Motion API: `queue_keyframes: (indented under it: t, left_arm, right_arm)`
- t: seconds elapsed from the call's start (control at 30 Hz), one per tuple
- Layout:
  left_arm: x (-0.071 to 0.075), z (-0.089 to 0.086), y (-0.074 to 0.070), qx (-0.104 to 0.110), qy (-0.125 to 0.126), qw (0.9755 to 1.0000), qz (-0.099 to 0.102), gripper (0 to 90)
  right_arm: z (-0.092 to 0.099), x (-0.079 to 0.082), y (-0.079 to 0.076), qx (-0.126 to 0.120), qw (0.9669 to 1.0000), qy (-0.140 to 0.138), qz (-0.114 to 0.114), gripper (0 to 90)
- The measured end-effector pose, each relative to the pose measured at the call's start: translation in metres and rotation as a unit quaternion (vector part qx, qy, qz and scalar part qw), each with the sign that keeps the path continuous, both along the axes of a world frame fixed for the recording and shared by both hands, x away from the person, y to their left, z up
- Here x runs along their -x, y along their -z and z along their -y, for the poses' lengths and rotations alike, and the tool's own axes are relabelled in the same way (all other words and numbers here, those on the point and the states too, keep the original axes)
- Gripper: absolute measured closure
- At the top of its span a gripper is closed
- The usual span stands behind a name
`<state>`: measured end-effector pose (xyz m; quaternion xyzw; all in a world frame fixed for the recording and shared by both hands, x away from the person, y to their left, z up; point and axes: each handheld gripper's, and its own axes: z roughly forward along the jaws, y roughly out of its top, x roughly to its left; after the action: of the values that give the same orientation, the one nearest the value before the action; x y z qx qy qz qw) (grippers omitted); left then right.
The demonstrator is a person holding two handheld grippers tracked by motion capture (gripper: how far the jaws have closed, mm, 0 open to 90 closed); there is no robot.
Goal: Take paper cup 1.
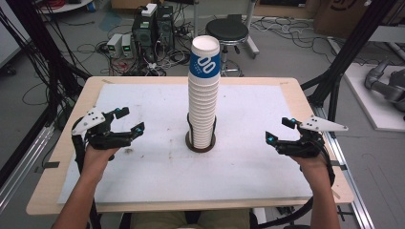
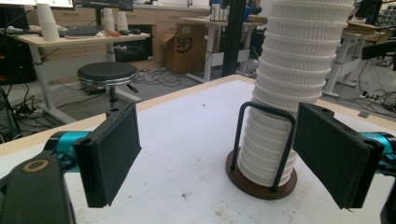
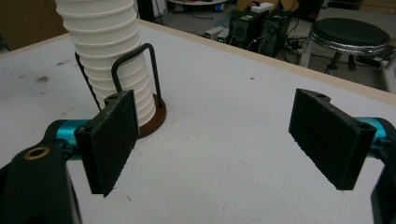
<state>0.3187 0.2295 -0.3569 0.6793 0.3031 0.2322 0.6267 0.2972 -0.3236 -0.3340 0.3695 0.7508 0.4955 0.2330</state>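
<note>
Cluttered lab floor is surrounding the work area: cables are trailing across it, computer towers (image 1: 154, 29) are standing beyond the far edge, and a black round stool (image 1: 227, 31) is sitting next to them. Nearer the person, the table (image 1: 296, 90) is carrying a white mat (image 1: 143, 176) that is covering most of its top and is showing a few dark stains.

Midway between the two grippers, a tall stack of white paper cups (image 1: 204, 95) is standing upright; the top cup is bearing a blue band. The stack is sitting in a holder (image 1: 200, 143) with a round brown base and black wire hoops that are enclosing its lowest cups.

The left gripper (image 1: 125, 121) is hovering over the mat, well apart from the stack, which is lying to its right and slightly ahead of it. Its jaws are standing wide apart with nothing between the pads. In the left gripper view, the stack is appearing just inside the right-hand jaw, farther off.

The right gripper (image 1: 279, 130) is hovering over the mat on the opposite side, with the stack to its left and well apart from it. Its jaws are likewise standing wide apart and gripping nothing.
</note>
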Motion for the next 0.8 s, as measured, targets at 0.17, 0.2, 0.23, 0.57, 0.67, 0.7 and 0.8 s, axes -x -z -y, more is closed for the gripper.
queue_keyframes:
  t: [0.17, 0.2, 0.23, 0.57, 0.67, 0.7, 0.8]
  left_arm:
    - [0.001, 0.004, -0.002, 0.002, 0.008, 1.0000, 0.001, 15.1]
    - [0.001, 0.005, -0.002, 0.004, 0.011, 0.9999, 0.000, 15.1]
    - [0.001, 0.006, -0.002, 0.004, 0.013, 0.9999, -0.001, 15.1]
    - [0.004, 0.017, -0.018, 0.020, 0.044, 0.9988, 0.009, 15.1]
    - [0.002, 0.027, -0.035, 0.025, 0.068, 0.9972, 0.017, 15.1]
    - [0.002, 0.027, -0.035, 0.025, 0.068, 0.9972, 0.017, 15.1]
    - [-0.004, 0.039, -0.052, 0.037, 0.098, 0.9942, 0.024, 14.8]
  right_arm:
    - [0.000, -0.001, -0.001, 0.001, 1.0000, -0.005, -0.001, 16.2]
    - [0.000, -0.001, -0.001, 0.000, 1.0000, -0.005, -0.001, 16.2]
    - [0.000, -0.001, -0.001, 0.000, 1.0000, -0.005, -0.001, 16.2]
    - [-0.003, 0.002, -0.003, 0.008, 0.9999, -0.007, -0.004, 16.2]
    - [-0.004, 0.002, -0.005, 0.010, 0.9999, -0.009, -0.001, 16.2]
    - [-0.004, 0.002, -0.005, 0.010, 0.9999, -0.009, -0.001, 16.2]
    - [-0.006, 0.003, -0.006, 0.012, 0.9999, -0.009, -0.002, 16.2]
